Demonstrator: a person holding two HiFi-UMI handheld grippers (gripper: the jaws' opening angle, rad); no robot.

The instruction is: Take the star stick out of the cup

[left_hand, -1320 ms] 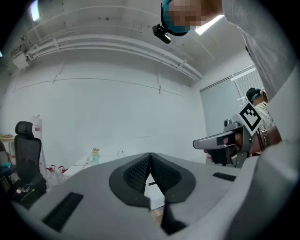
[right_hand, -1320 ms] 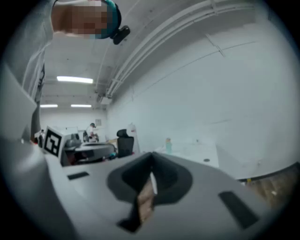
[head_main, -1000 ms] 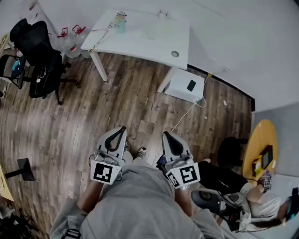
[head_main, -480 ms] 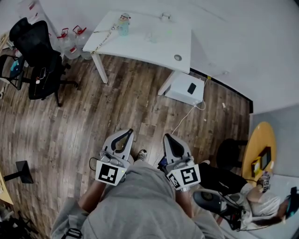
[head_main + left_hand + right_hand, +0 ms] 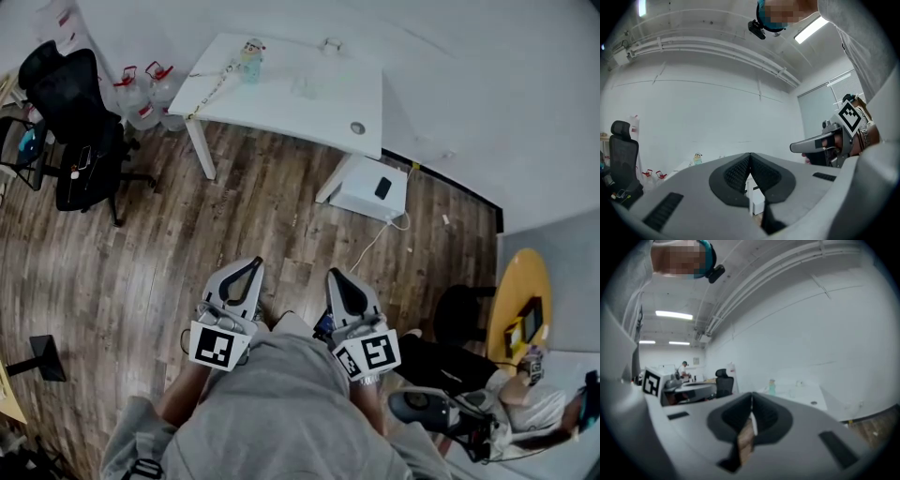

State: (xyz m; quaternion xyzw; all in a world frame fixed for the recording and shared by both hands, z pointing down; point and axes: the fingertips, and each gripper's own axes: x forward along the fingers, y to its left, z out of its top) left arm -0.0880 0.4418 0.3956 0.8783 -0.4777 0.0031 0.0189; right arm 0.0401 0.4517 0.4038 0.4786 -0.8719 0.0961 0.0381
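Star stick and cup are too small to make out for certain; a teal thing [image 5: 249,52] at the table's [image 5: 281,98] far edge is likely them. The left gripper [image 5: 249,266] and right gripper [image 5: 334,277] are both clenched and empty, well short of the table's near edge and pointing toward it. The teal thing lies almost straight ahead of the left gripper, the nearer one. The stick's axis is unreadable.

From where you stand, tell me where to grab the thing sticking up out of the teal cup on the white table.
Grip the pale top that shows above the teal cup, coming straight down from above: the cup stands upright on the white table and its wall hides the rest. It is too far off to tell its shape.
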